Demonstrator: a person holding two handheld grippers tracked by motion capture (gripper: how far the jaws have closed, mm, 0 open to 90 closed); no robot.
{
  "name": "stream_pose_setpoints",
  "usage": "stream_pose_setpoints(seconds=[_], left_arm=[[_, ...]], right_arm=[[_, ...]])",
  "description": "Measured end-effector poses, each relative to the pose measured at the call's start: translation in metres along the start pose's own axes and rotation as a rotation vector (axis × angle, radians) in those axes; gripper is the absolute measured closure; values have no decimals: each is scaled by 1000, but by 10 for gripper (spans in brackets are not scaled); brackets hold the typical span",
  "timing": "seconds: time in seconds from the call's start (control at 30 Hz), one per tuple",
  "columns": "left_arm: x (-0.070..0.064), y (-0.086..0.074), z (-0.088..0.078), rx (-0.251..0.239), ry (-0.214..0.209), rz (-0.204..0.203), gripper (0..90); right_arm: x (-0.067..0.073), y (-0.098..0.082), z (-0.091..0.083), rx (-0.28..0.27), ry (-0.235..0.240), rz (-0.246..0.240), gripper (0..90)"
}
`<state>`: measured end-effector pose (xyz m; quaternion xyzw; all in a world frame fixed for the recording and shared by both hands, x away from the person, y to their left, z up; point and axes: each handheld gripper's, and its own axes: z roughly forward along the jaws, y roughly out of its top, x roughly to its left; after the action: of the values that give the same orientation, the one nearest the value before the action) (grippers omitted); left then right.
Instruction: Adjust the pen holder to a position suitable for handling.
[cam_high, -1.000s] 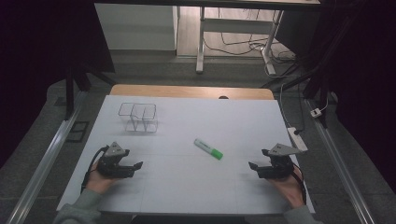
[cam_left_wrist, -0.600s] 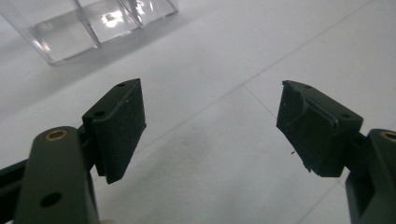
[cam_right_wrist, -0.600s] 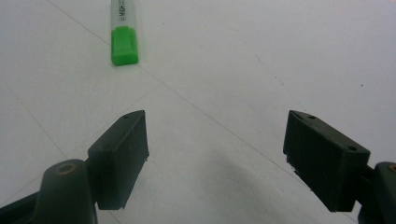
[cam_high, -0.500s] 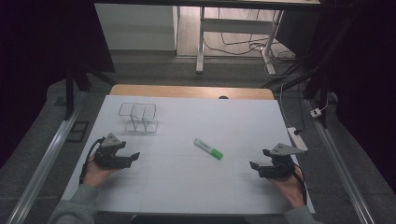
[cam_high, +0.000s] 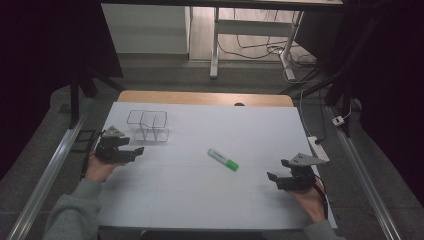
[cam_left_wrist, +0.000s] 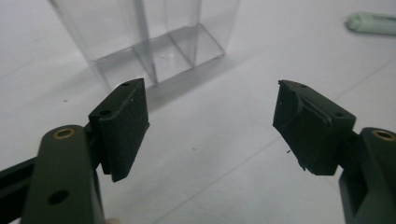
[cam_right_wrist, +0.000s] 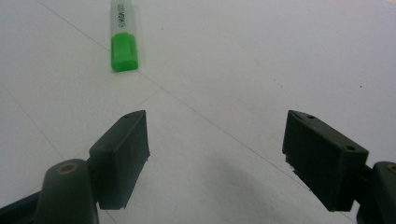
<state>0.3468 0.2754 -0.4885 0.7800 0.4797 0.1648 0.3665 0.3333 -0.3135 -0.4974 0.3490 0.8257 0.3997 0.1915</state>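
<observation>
Left gripper (cam_high: 134, 150) hangs over the left part of the white table (cam_high: 210, 200), jaws spread wide with nothing between them; they have just been closing a little, but the gap in the left gripper view is bare tabletop. It points at the clear two-cell holder (cam_left_wrist: 154, 42), which stands upright near ahead, well placed for a straight approach; the gripper is not touching it. The holder's open tops face up, probably so a long thin thing can be dropped in from above; both cells look empty. Right gripper (cam_high: 276, 177) sits low at the right side of the table, jaws likewise parted and empty, aimed toward the green highlighter (cam_right_wrist: 123, 35). That highlighter lies flat near the middle of the table, well apart from both grippers and from the holder, green cap end nearer the right gripper. My reading: the left side is going to steady or take the holder while the right waits to fetch the highlighter; nothing is gripped yet. Beyond the table, a dim floor with cables (cam_high: 250, 50).
</observation>
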Motion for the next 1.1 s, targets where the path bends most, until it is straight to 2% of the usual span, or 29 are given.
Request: stream_pose_setpoints(seconds=[0.13,0.37,0.47,0.63,0.93,1.1], left_arm=[[12,4,1,9,12,-24,287],[26,7,2,7,25,-40,340],[32,6,3,11,22,-50,399],[42,4,6,22,41,-65,478],[56,3,16,24,75,-73,691],[63,4,23,25,82,-87,864]], right_arm=[[0,-1,2,13,3,-1,223],[1,0,3,13,-6,-3,223],[1,0,3,14,-4,-2,223],[1,0,4,20,-8,0,223],[1,1,3,26,-17,2,223],[1,0,3,28,-16,1,223]])
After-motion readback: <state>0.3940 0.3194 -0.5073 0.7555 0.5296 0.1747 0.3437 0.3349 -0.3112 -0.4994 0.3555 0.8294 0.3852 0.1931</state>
